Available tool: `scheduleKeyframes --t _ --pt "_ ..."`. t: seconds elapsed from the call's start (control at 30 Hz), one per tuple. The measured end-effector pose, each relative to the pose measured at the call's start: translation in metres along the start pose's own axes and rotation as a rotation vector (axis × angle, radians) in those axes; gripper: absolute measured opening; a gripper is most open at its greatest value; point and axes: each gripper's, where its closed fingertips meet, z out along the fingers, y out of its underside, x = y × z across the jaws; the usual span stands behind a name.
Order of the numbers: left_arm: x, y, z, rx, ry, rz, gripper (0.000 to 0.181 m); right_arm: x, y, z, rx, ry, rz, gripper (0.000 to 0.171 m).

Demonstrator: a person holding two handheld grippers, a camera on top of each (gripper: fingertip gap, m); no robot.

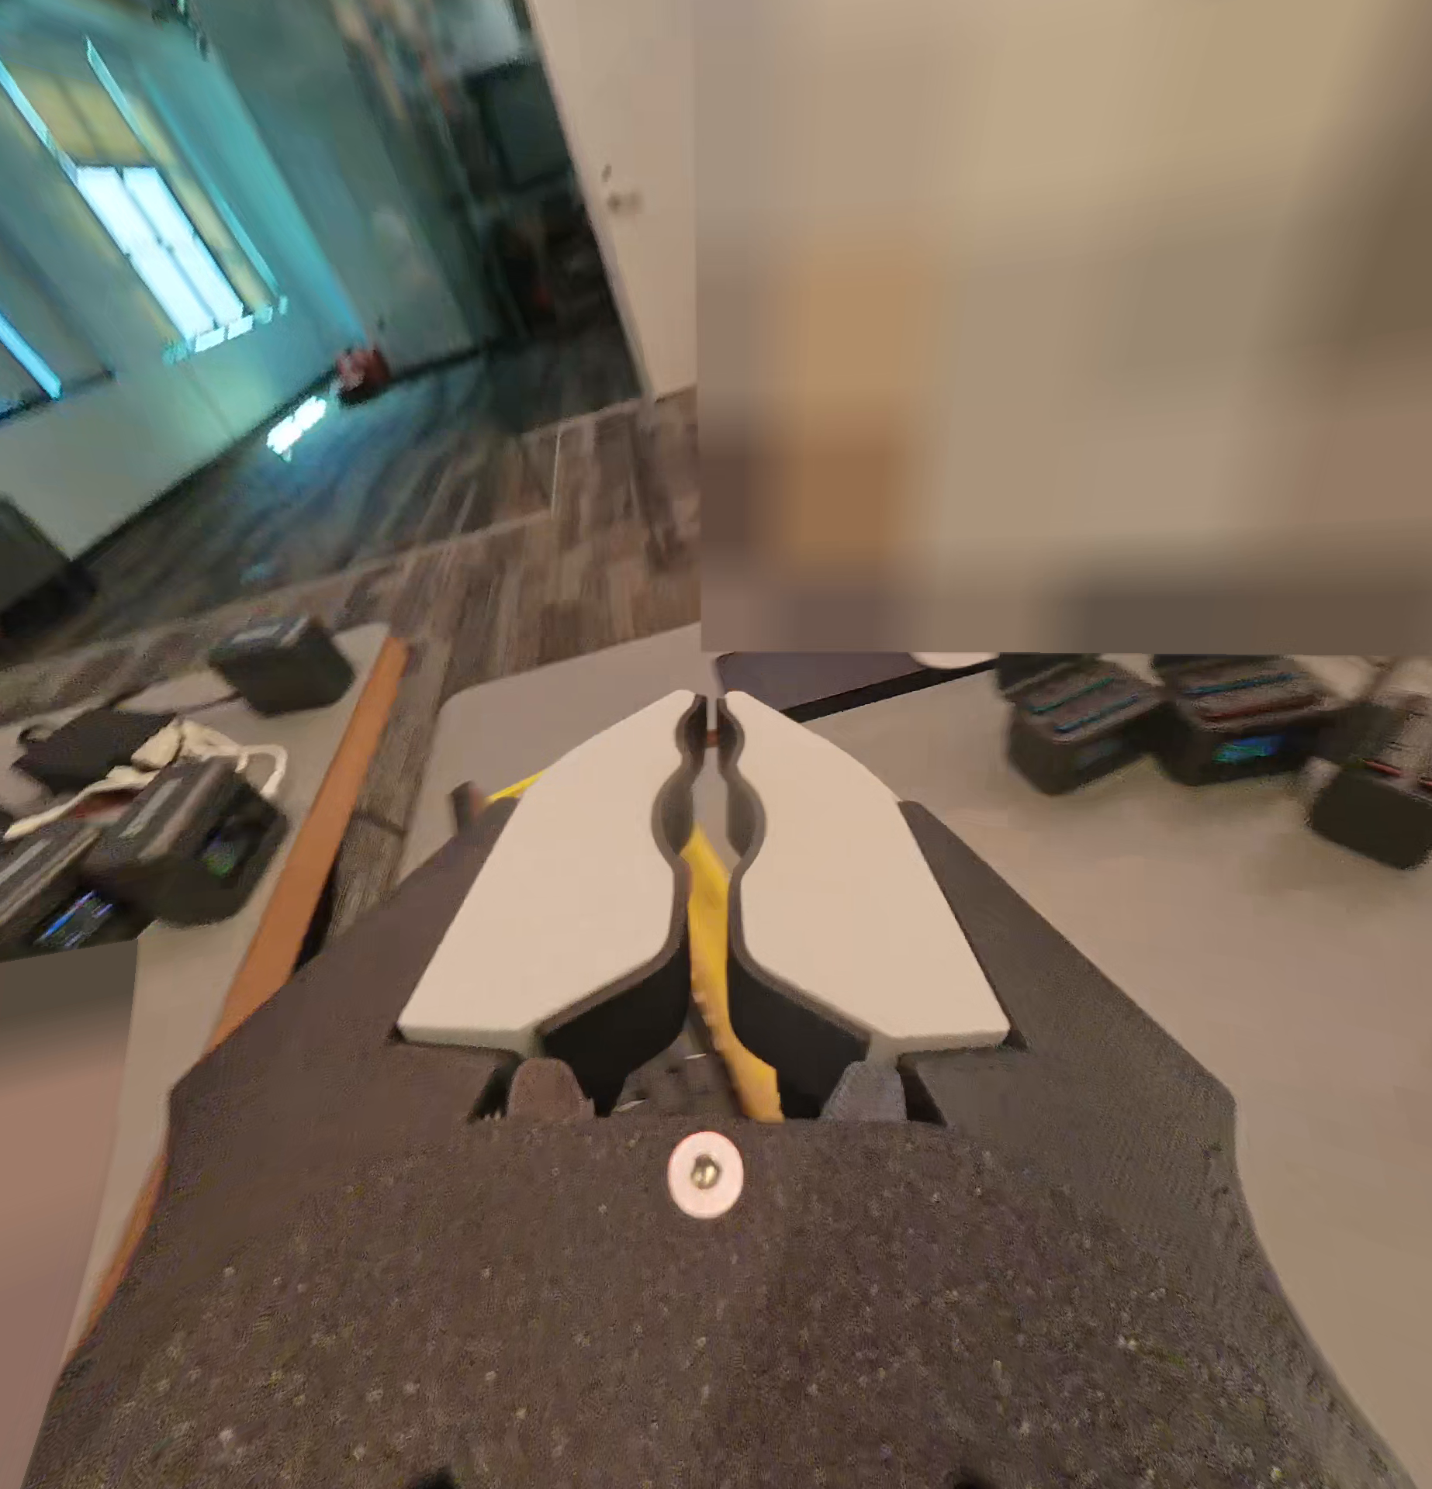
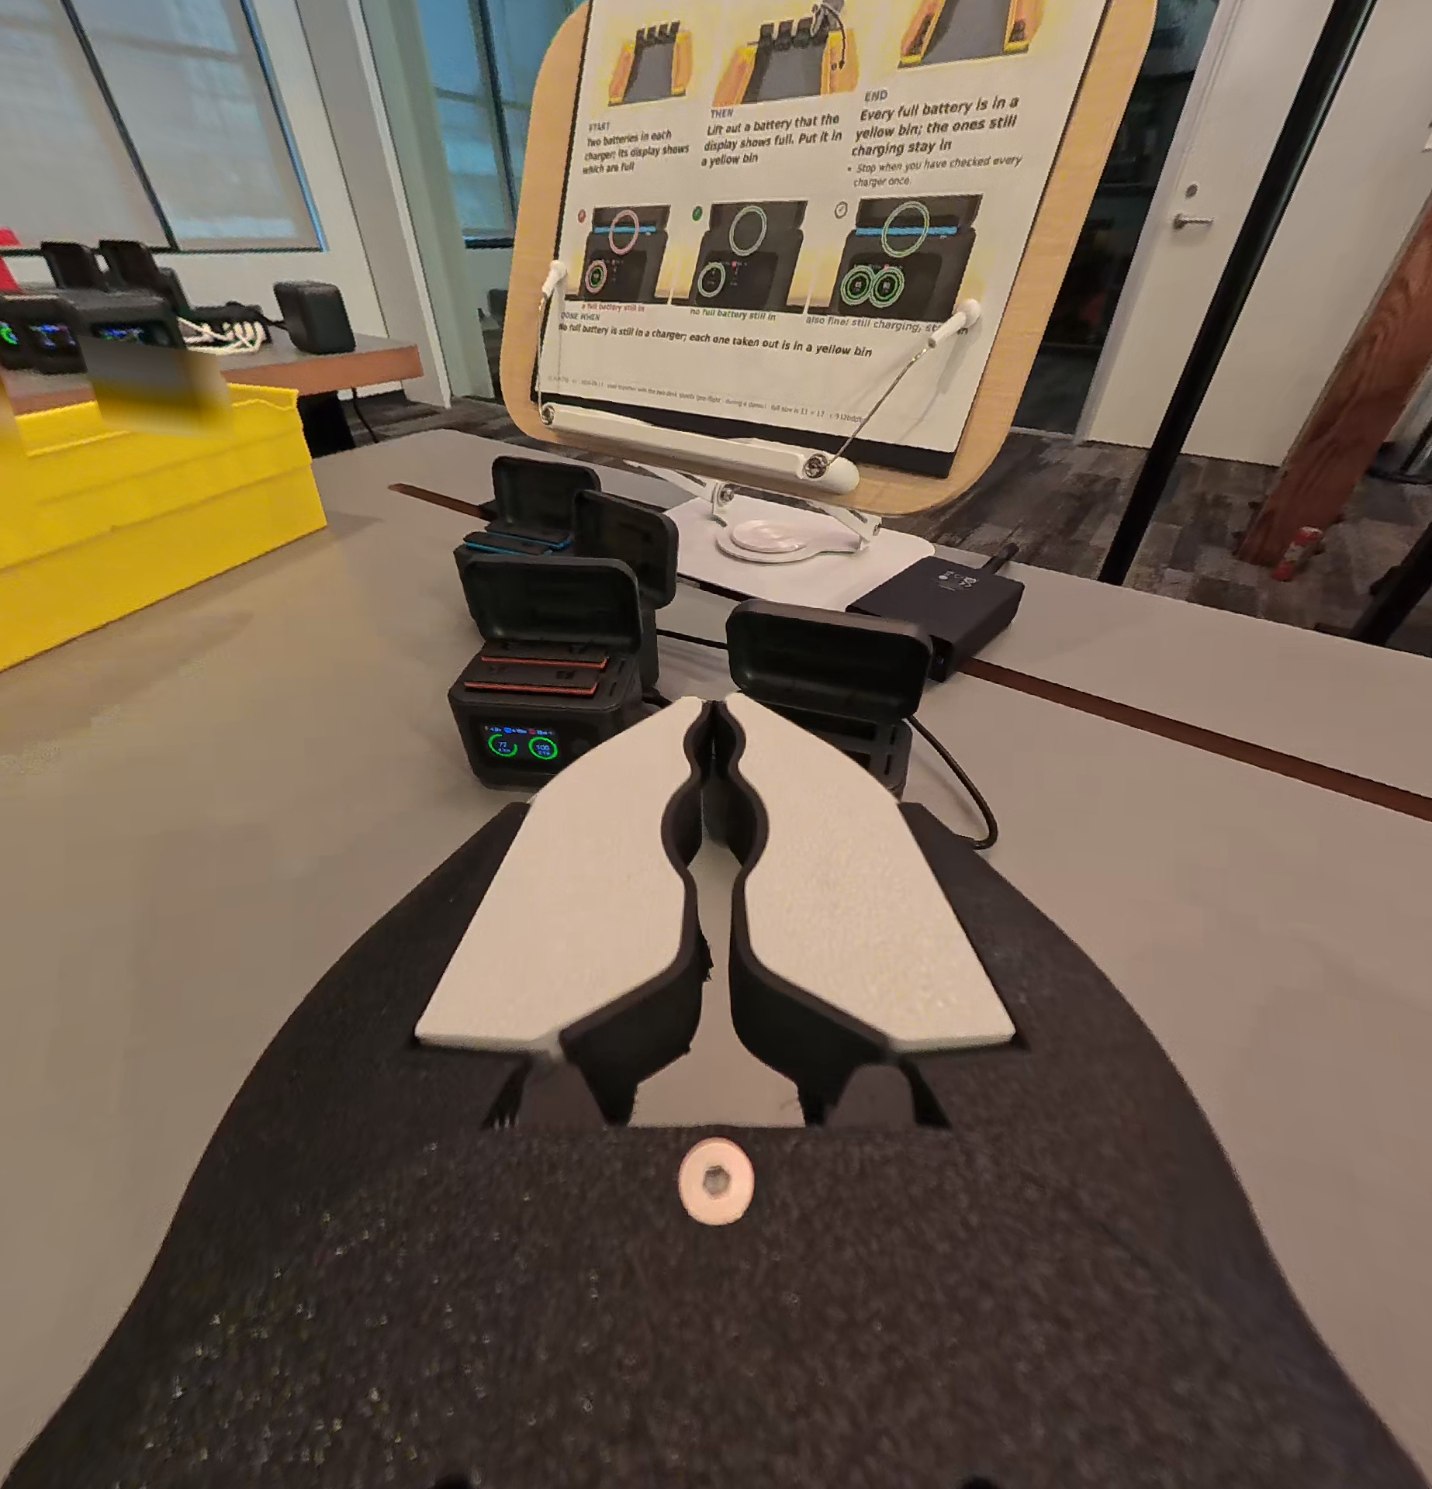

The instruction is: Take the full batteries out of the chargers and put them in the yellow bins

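On the grey tabletop ahead, the open black charger shows 2 thin, rigid, red-edged batteries, likely light and slick, best pinched at the top edges; both grippers are pressed closed, holding nothing.

bins yellow | chargers black, green display rings | table grey | far chargers possibly blue-striped

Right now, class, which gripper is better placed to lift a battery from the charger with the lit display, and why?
The right gripper: it is shut and empty, pointing at the open charger just ahead. The left gripper sits over the yellow bin, chargers off to its sides.
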Motion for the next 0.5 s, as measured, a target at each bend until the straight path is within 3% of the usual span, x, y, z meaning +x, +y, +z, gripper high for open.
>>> scheduleKeyframes --t 0.1,0.23,0.33,0.5 --pt "-0.062 0.021 0.028 -0.183 -0.053 -0.074 0.022 -0.004 0.001 0.002 -0.014 -0.021 -0.001 0.000" --pt "-0.115 0.067 0.070 -0.398 -0.122 -0.128 0.035 -0.009 0.007 0.004 -0.039 -0.039 -0.015 0.000" --pt "-0.130 0.099 0.096 -0.541 -0.120 -0.201 0.042 -0.011 0.011 0.005 -0.060 -0.046 -0.031 0.000" --pt "-0.139 0.133 0.121 -0.703 -0.118 -0.314 0.036 -0.013 0.017 0.006 -0.083 -0.059 -0.031 0.000"
